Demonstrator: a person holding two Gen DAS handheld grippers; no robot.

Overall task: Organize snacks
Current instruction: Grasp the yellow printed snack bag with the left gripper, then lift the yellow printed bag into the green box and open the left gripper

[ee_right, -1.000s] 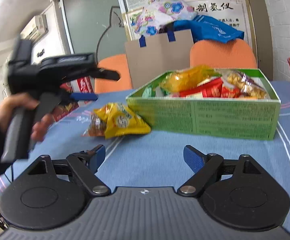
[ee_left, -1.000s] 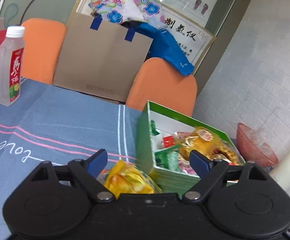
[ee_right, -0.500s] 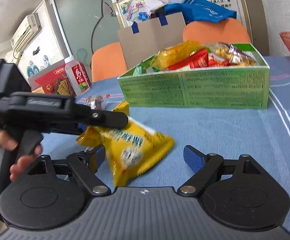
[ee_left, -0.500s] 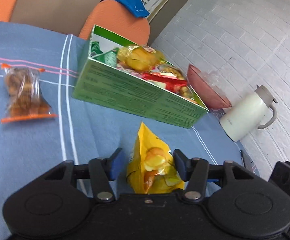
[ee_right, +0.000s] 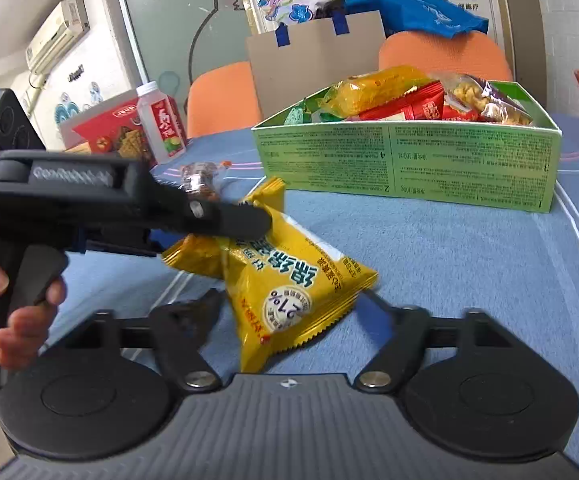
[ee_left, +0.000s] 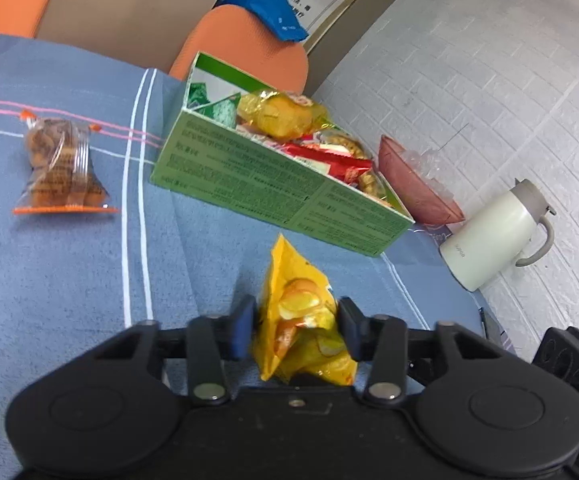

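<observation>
My left gripper [ee_left: 295, 322] is clamping the yellow snack bag [ee_left: 301, 312] (lifted above the tablecloth [ee_left: 69, 280]). My right gripper [ee_right: 289, 304] is closing around it, contact unclear.

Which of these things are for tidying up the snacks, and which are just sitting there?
For the job:
- yellow snack bag, pinched in the left gripper
- green box, already holding snacks
- clear snack packet, lying on the blue tablecloth

Just lying about:
- white jug
- pink bowl
- drink bottle
- red carton
</observation>
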